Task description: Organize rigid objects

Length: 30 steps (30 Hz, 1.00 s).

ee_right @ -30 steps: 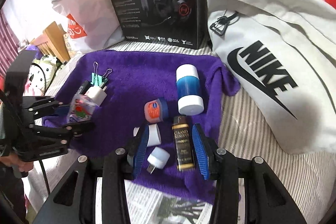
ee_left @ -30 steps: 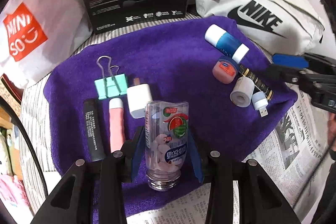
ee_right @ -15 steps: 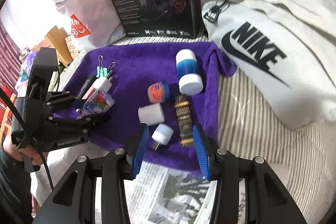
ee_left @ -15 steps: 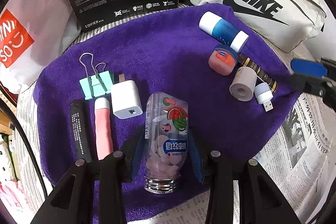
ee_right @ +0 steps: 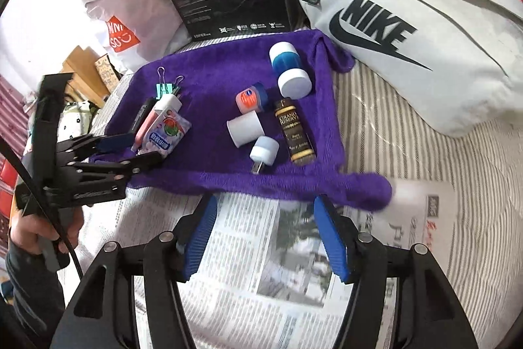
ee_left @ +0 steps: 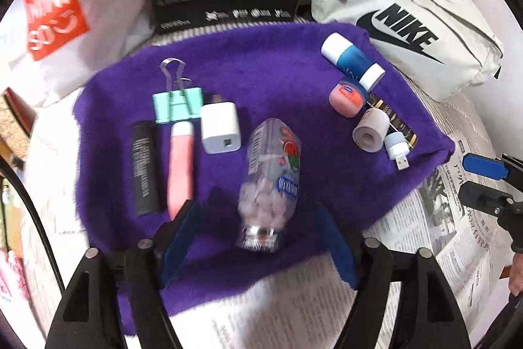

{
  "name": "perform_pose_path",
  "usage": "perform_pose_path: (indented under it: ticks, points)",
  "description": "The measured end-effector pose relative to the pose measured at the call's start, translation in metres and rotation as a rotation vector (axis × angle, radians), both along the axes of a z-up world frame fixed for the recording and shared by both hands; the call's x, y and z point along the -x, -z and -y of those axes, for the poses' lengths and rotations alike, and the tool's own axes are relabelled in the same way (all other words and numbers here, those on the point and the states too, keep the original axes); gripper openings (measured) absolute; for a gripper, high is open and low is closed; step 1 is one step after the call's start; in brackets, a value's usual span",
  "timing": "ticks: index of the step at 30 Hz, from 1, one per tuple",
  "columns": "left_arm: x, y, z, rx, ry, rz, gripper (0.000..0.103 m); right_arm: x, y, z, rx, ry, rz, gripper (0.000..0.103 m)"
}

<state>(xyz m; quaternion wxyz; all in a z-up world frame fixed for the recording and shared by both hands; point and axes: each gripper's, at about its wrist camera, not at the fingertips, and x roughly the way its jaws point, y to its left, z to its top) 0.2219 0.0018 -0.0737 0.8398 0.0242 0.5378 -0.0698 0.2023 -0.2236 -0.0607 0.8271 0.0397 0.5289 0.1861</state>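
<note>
Clear candy bottle (ee_left: 269, 182) lying on its side on the purple towel (ee_left: 278, 80), cap toward the near edge, just right of the white charger (ee_left: 219, 127). Flanked by the left gripper (ee_left: 258, 247), fingers spread wide, neither pad touching. Right gripper (ee_right: 264, 234) likewise spread and empty, over newspaper (ee_right: 255, 251) nearer than the towel.

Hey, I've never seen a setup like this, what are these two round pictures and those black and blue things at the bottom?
Those are handheld tongs; a person holds one pair in each hand, with a fisheye camera on each looking along its fingers. One picture is from the left tongs, the other from the right tongs. Both stand open and hold nothing. The clear candy bottle lies loose between the left fingers on a purple towel, beside a white charger, a binder clip and other small items. The right tongs hover over newspaper.
</note>
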Motion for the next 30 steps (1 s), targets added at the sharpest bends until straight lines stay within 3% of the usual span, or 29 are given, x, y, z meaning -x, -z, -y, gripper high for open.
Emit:
perform_pose_path:
  ticks: [1, 3, 5, 8, 11, 19, 27, 30]
  points:
    - [0.006, -0.006, 0.0, -0.011, -0.007, 0.013, 0.083, 0.003, -0.002, 0.0, 0.004, 0.007, 0.001, 0.064]
    - [0.022, -0.017, 0.0, -0.002, -0.003, 0.018, 0.096, 0.011, -0.01, -0.001, 0.02, 0.027, 0.018, 0.078]
    - [0.042, -0.031, 0.001, 0.007, -0.018, 0.042, 0.101, 0.02, -0.019, -0.004, 0.034, 0.038, 0.044, 0.084]
    - [0.065, -0.048, 0.0, 0.004, -0.054, 0.076, 0.102, 0.033, -0.033, -0.008, 0.053, 0.042, 0.068, 0.087]
    - [0.084, -0.063, -0.005, 0.018, -0.109, 0.104, 0.102, 0.048, -0.046, -0.011, 0.081, 0.058, 0.089, 0.103]
    - [0.127, -0.086, -0.012, 0.064, -0.214, 0.16, 0.102, 0.088, -0.065, -0.011, 0.115, 0.086, 0.114, 0.103]
    - [0.154, -0.101, 0.0, -0.019, -0.212, 0.164, 0.102, 0.115, -0.085, -0.007, 0.126, 0.097, 0.159, 0.103]
    - [0.162, -0.108, -0.001, -0.017, -0.219, 0.176, 0.102, 0.123, -0.091, -0.005, 0.132, 0.104, 0.173, 0.103]
